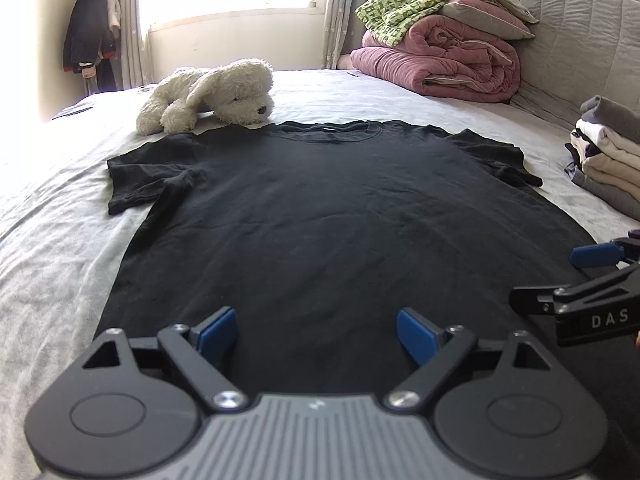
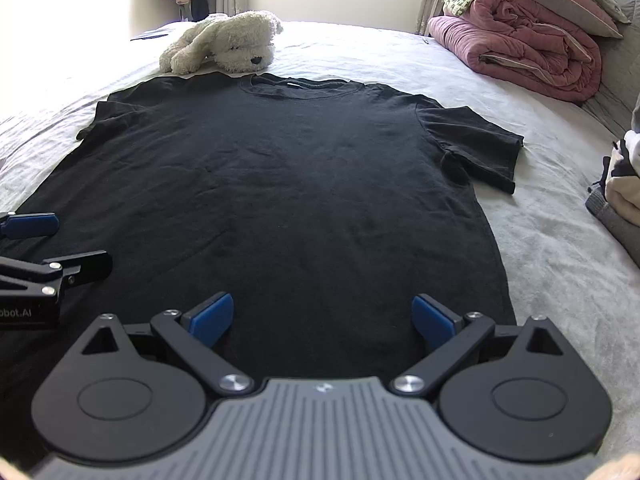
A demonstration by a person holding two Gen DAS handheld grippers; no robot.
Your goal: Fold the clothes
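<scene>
Firstly, left wrist view. Black T-shirt (image 1: 320, 216) lies spread flat, collar away from the camera, on a bed (image 1: 48, 240) with a pale grey sheet. Both short sleeves are laid out to the sides. Left gripper (image 1: 316, 334) sits low over the shirt's bottom hem, jaws wide apart, blue pads (image 1: 218, 334) clear of the cloth as far as can be seen; nothing between them. Right gripper (image 1: 576, 284) enters from the right edge (only partly in frame), also above the hem area. A white plush dog (image 1: 212, 96) lies just beyond the collar, touching the shirt's left shoulder edge. Pink quilt (image 1: 440, 60) rolled up at the far right with a green patterned blanket (image 1: 392, 4) on top. A stack of folded clothes (image 1: 608, 160) sits near the right sleeve.

Right wrist view. Same shirt (image 2: 280, 168) fills the middle. Right gripper (image 2: 322, 318) hangs over the hem near the shirt's right side, jaws wide apart, empty. Left gripper (image 2: 48, 248) shows at the left edge, over the fabric. Plush dog (image 2: 228, 44), quilt (image 2: 528, 48) and clothes stack (image 2: 620, 196) appear again.
</scene>
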